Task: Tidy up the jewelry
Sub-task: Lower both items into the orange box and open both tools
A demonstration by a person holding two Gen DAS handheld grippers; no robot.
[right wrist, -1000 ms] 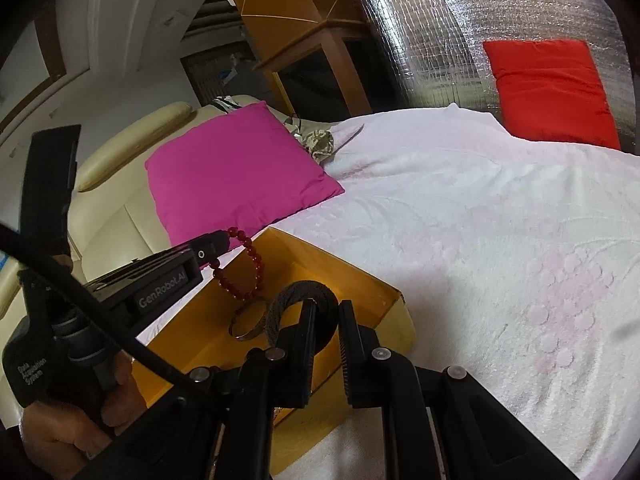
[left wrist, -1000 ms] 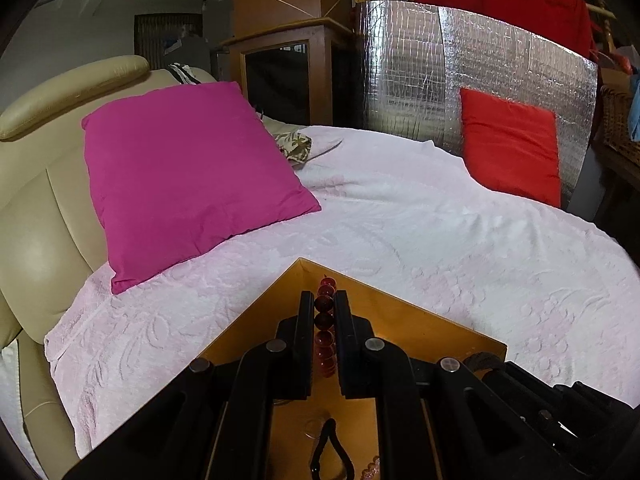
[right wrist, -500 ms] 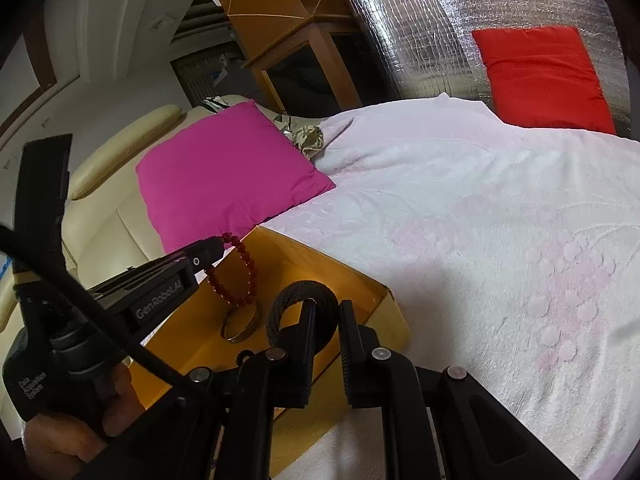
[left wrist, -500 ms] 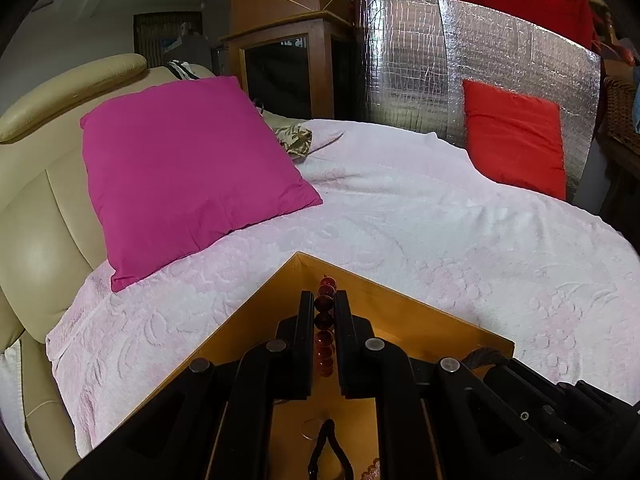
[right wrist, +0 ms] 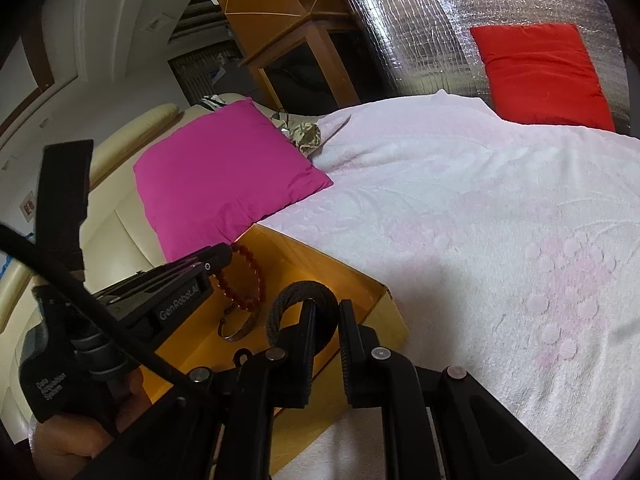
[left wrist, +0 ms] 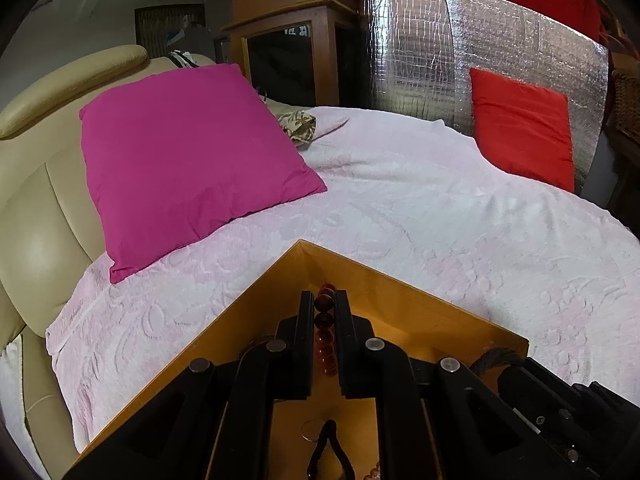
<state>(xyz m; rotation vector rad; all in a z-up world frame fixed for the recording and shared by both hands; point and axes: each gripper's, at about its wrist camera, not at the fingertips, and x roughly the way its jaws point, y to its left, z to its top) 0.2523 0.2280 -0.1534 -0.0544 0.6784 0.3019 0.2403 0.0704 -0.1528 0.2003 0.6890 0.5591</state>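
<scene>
Currently, at lower left of the right wrist view, the left gripper (right wrist: pixel 230 250) is clamped on a red bead bracelet (right wrist: pixel 244 280) hanging over the yellow box (right wrist: pixel 352 280) on the bed (right wrist: pixel 480 220). Lower centre, the right gripper (right wrist: pixel 325 320) is closed on a dark braided band (right wrist: pixel 296 296). Each piece is best lowered fully, clear of the metal bangle (right wrist: pixel 240 326), before release.
</scene>
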